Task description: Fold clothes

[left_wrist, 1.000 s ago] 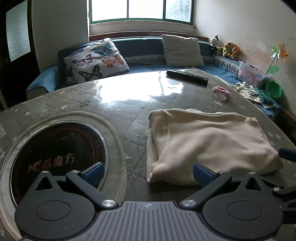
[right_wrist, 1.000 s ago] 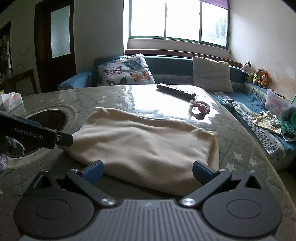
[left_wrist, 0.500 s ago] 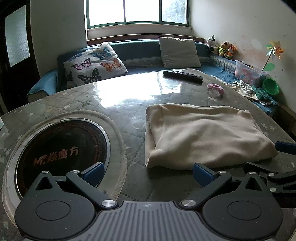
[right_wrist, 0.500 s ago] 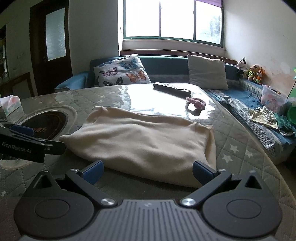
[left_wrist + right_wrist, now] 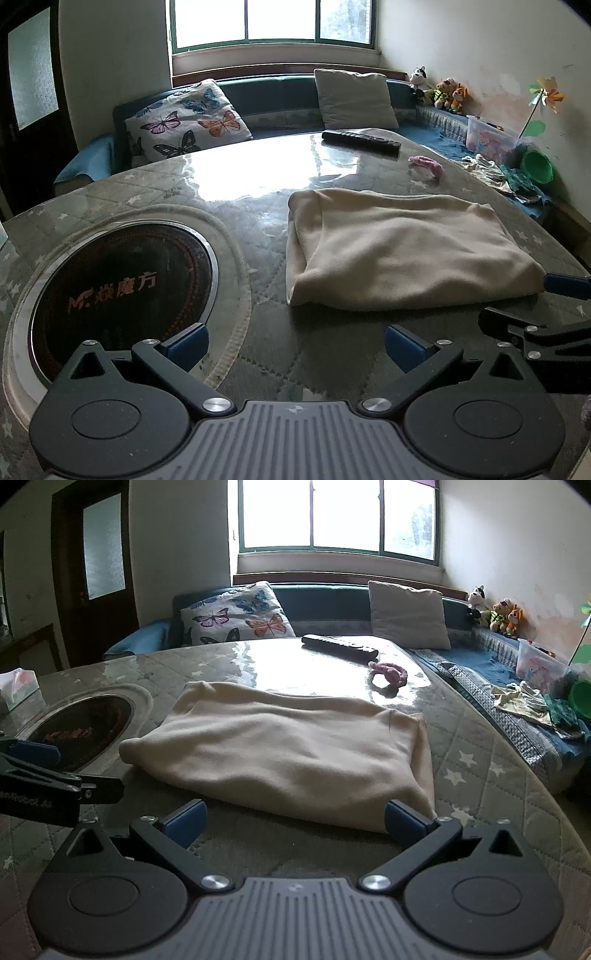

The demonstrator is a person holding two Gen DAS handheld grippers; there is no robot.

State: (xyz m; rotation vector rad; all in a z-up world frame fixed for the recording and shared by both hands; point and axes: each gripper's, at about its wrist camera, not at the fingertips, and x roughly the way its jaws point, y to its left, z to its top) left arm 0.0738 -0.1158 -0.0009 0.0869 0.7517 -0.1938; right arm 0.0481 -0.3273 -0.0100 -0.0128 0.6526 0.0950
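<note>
Broadly, the quilted table [image 5: 236, 206] carries the folded cream garment [image 5: 288, 753] at its centre, the remote [image 5: 340, 647] and pink hair tie [image 5: 388, 672] lying beyond toward one o'clock. Both the left gripper [image 5: 295, 341] and right gripper [image 5: 295, 821] hover wide and empty at six o'clock. I judge a careless pinch at the thick near edge could drag the fold open on the slick tabletop.

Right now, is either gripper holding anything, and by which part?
Nothing is held. Left gripper and right gripper are both open, short of the folded cream garment.

cream garment [image 5: 402, 251] | soft, fleecy | folded into a flat rectangle | lies on the quilted tabletop [image 5: 258, 206], right of centre
</note>
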